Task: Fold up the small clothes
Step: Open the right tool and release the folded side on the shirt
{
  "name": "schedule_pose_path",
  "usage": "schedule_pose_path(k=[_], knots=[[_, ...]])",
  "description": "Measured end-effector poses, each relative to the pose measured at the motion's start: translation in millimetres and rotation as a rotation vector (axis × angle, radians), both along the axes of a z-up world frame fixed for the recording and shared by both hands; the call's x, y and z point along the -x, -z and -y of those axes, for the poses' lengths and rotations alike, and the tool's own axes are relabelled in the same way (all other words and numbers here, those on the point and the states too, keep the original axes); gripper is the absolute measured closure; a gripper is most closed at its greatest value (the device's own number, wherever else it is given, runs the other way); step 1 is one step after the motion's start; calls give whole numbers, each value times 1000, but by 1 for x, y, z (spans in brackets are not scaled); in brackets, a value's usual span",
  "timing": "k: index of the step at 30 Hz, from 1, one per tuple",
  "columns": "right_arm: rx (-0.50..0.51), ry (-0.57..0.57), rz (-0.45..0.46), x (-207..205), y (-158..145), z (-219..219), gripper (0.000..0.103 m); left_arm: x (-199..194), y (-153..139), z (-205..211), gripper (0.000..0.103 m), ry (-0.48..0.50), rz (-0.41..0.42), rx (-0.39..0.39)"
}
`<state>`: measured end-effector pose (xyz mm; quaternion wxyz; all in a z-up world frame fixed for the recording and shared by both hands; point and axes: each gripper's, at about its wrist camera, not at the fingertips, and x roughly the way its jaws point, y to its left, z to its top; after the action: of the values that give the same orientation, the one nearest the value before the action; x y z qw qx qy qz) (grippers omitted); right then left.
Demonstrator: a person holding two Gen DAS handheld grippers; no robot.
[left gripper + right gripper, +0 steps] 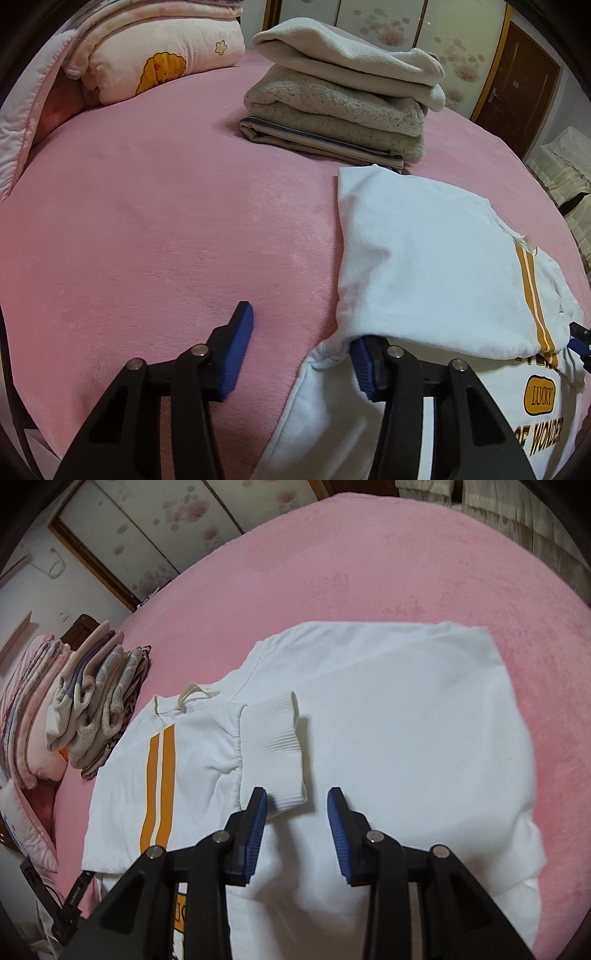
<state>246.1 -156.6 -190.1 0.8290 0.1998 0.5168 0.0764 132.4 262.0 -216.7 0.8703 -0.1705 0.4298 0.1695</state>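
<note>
White sweatshirt lies on pink bed cover, partly folded, sleeve with yellow stripes laid across body, ribbed cuff on top. Left gripper at sweatshirt edge: jaws partly apart, right finger tucked under fold, left finger on bare cover; nothing pinched. Right gripper just over sweatshirt: jaws partly apart, cuff corner between tips, not pressed. Stack of folded clothes behind sweatshirt, pink quilt beside.
</note>
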Motion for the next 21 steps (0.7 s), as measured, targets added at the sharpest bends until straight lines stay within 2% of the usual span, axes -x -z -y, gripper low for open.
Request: schedule_pose_path(k=[1,2,3,6,10,12,13,14,15,17,21], knots=[[17,-12,13,0,-1,-4,73,0,0,0,63,5,1,5],[48,-21,27,1,-4,-7,81,0,0,1,67,7,2,8],[96,-23,40,2,-6,-11,96,0,0,1,68,6,4,10],[152,11,80,11,-16,-8,96,0,3,3,70,0,-3,-3],[217,9,35,13,-2,-8,96,0,5,9,65,25,-24,-38],[230,1,31,15,-2,-9,94,5,1,8,54,47,-31,-30],[218,5,24,16,-3,-7,91,9,-1,6,44,55,-37,-26],[200,13,10,17,-5,-4,89,14,-5,4,39,61,-38,-24],[182,22,5,18,-7,-1,85,19,-10,2,39,65,-31,-21],[166,45,32,25,-15,6,84,33,-23,-6,39,78,9,0],[200,24,116,40,-34,2,84,45,-48,-20,39,44,68,0]])
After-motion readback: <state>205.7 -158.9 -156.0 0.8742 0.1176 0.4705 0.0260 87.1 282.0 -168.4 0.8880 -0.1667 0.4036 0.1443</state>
